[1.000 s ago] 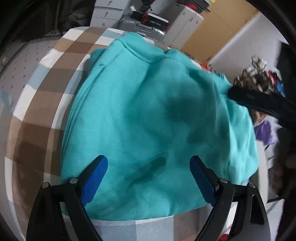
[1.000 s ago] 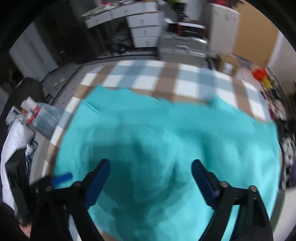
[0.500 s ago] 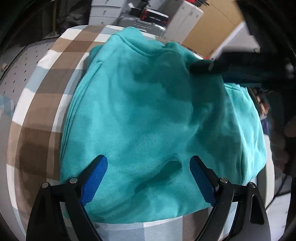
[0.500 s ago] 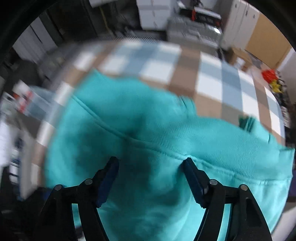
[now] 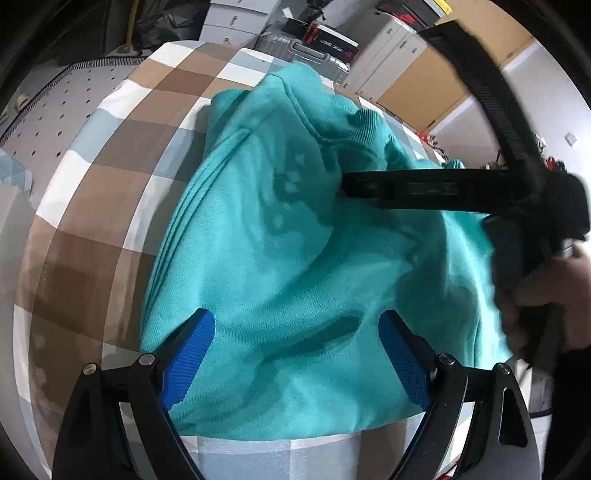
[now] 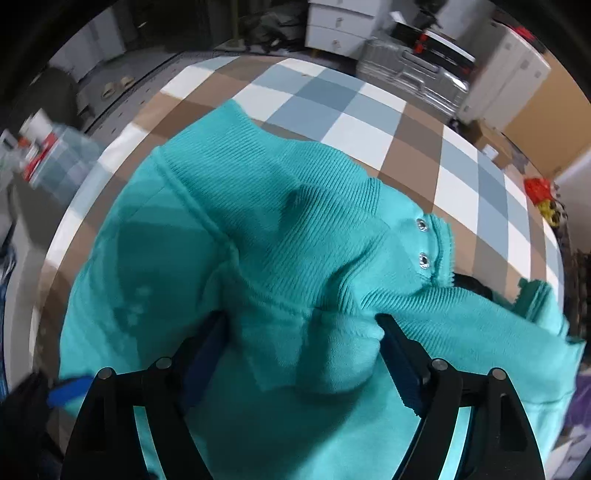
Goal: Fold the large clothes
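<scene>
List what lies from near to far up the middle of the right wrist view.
Right gripper with its fingers spread around a bunched fold → teal sweatshirt and its ribbed collar → checkered tablecloth → silver suitcase → white drawer unit.

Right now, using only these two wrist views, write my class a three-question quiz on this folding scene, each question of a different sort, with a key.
1. True or false: the teal sweatshirt lies on a checked tablecloth.
2. How many metal snaps show beside the ribbed collar in the right wrist view? A) one B) two C) four
3. Fill in: the left tool hovers over the sweatshirt with its fingers ____ (open or shut).

Key: 1 true; 2 B; 3 open.
</scene>
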Tool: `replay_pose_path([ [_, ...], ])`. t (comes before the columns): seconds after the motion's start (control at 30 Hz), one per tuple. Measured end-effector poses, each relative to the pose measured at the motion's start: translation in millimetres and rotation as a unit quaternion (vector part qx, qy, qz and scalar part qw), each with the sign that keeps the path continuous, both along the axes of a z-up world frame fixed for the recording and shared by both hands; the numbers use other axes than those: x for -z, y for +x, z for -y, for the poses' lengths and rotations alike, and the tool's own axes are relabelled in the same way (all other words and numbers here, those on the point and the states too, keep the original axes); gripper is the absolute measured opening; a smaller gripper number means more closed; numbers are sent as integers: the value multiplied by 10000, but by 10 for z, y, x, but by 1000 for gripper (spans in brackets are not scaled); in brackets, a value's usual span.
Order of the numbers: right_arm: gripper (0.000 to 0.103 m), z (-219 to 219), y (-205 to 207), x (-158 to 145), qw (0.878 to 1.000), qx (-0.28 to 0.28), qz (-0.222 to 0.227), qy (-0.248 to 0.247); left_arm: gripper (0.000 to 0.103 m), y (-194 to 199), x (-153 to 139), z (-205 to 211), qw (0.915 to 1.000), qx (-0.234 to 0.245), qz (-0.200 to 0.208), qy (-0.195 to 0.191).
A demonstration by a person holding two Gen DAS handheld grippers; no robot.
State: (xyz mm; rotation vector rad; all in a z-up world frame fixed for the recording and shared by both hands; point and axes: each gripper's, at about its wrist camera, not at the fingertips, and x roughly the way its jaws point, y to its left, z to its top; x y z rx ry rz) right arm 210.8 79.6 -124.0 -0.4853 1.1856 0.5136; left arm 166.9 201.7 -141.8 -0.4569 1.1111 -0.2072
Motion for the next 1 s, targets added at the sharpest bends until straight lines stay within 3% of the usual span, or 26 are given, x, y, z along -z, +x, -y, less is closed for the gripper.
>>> replay_pose_path([
  [0.13, 79, 366, 1, -309, 9995, 267, -138, 120, 88, 5, -11, 7, 10000, 0, -38, 76],
  [0.17, 79, 483, -5, -454, 9982, 472, -57, 368, 88, 8, -14, 3, 10000, -23, -55, 67],
  [0.2, 79, 600, -32, -638, 9938, 613, -22, 930, 88, 9, -17, -7, 9999, -64, -72, 39],
  [0.27, 79, 685, -86, -889, 9800, 536, -99, 1917, 88, 11, -19, -37, 9998, -155, -84, -63],
  [0.3, 79, 655, -108, -948, 9749, 462, -173, 2170, 88, 6, -17, -61, 9997, -206, -84, -137],
  [0.37, 79, 501, -109, -908, 9718, 269, -452, 2297, 88, -19, -16, -113, 9993, -257, -58, -274],
  [0.47, 75, 208, -12, -573, 9744, 233, -949, 2024, 88, -34, 1, -170, 9991, -235, -14, -363],
  [0.57, 65, 41, 164, 12, 9802, 540, -1381, 1313, 88, -57, -21, -161, 9995, -178, -5, -257],
  [0.6, 65, 45, 193, 105, 9802, 582, -1334, 1344, 88, -50, -20, -146, 9997, -147, 9, -182],
  [0.7, 68, 87, 211, 91, 9760, 607, -1246, 1677, 88, -6, -4, -45, 9999, -66, 28, 121],
  [0.77, 62, 180, 156, -38, 9756, 383, -1243, 1772, 88, 0, -4, 51, 9990, -17, 63, 448],
  [0.83, 62, 401, 103, -235, 9770, 195, -1029, 1858, 88, -1, -8, 154, 9966, 56, 90, 820],
  [0.93, 65, 987, 53, -574, 9798, 385, -300, 1942, 88, -8, -7, 253, 9926, 104, 111, 1202],
  [1.0, 74, 1462, 51, -724, 9836, 1128, 903, 1081, 88, -6, -5, 273, 9913, 73, 109, 1311],
])
